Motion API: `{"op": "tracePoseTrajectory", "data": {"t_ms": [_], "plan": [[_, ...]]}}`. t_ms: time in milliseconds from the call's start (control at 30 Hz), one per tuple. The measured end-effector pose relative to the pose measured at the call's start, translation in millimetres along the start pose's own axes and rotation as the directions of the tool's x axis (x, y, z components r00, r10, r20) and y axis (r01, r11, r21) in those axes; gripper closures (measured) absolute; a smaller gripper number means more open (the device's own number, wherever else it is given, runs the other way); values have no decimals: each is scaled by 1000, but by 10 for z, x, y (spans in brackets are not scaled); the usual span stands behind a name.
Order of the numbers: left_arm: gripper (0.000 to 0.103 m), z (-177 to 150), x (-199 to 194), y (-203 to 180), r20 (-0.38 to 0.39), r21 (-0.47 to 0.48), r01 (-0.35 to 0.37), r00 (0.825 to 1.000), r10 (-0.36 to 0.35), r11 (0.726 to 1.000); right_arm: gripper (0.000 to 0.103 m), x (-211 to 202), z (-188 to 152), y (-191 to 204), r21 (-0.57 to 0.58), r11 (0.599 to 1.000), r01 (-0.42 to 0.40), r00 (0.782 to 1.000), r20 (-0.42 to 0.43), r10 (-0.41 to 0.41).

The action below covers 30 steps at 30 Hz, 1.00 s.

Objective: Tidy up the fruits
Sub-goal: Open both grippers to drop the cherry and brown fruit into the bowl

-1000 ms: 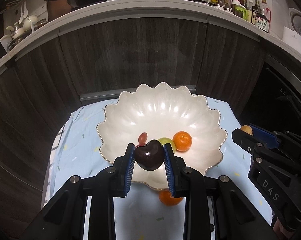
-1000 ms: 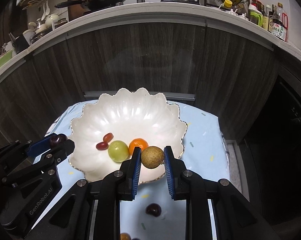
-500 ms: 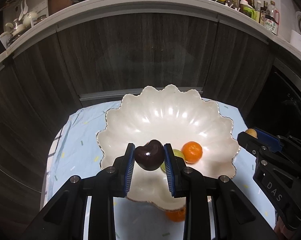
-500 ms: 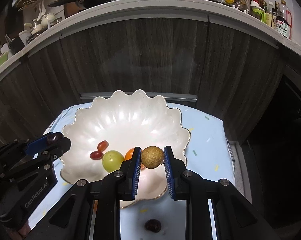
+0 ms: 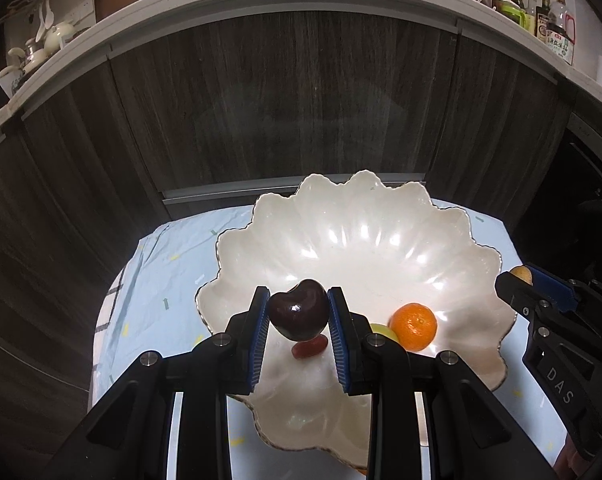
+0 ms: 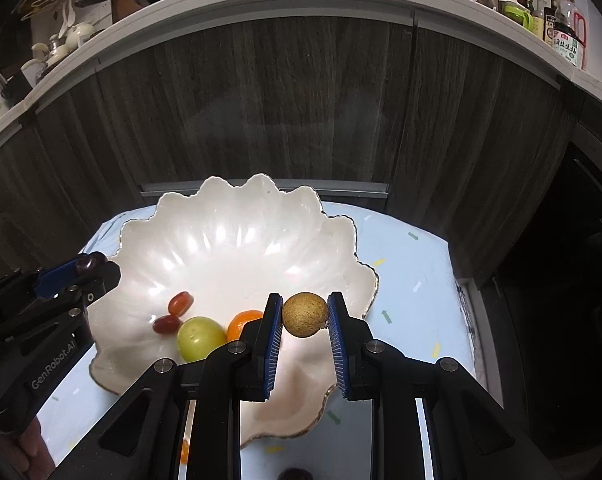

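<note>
A white scalloped bowl sits on a light blue cloth. My left gripper is shut on a dark cherry and holds it over the bowl's near left part. My right gripper is shut on a round brown fruit over the bowl's right side. In the bowl lie an orange, a green grape and two red grapes. Each gripper shows at the edge of the other's view.
The blue cloth covers a small table in front of dark wood cabinets. An orange fruit and a dark fruit lie on the cloth below the bowl. A counter with bottles and pans runs above.
Both grippers have moved forward with their fruits, from the bowl's near rim to over its inside. The bowl looks larger and nearer.
</note>
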<state>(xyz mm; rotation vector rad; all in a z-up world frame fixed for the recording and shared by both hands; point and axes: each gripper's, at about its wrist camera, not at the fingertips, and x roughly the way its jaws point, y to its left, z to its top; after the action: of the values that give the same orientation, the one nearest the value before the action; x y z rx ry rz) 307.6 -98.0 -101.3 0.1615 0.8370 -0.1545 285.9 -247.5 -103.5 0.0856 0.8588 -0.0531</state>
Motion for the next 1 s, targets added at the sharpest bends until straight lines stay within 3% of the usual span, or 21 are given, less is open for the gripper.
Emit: {"op": "tracePoseTrajectory", "data": {"t_ms": [600,633,667,700,733,867,1000], "plan": [[73,-4,175,58,-62,-5,-5,998,5,1000,78,168,44,54,-18,1000,21,1000,-11,-21],[72,-7,172,57,-65,-6,-3,998,3,1000,77,162,43,56,-17,1000,20,1000,-9,-20],[65,-11,168,59,-65,-8,-2,998,1,1000,76,158,44,58,-17,1000,21,1000,-9,-21],[54,-14,153,59,-60,-8,-5,998,5,1000,74,156,43,56,-17,1000,22,1000,-8,-22],[51,-14,135,58,-54,-9,-10,999,9,1000,71,143,43,55,-15,1000,21,1000,-5,-21],[47,4,74,65,-42,-14,-16,999,16,1000,63,103,48,39,-12,1000,25,1000,9,-25],[36,20,-5,60,-25,-14,-25,999,25,1000,39,44,50,14,1,1000,31,999,26,-31]]}}
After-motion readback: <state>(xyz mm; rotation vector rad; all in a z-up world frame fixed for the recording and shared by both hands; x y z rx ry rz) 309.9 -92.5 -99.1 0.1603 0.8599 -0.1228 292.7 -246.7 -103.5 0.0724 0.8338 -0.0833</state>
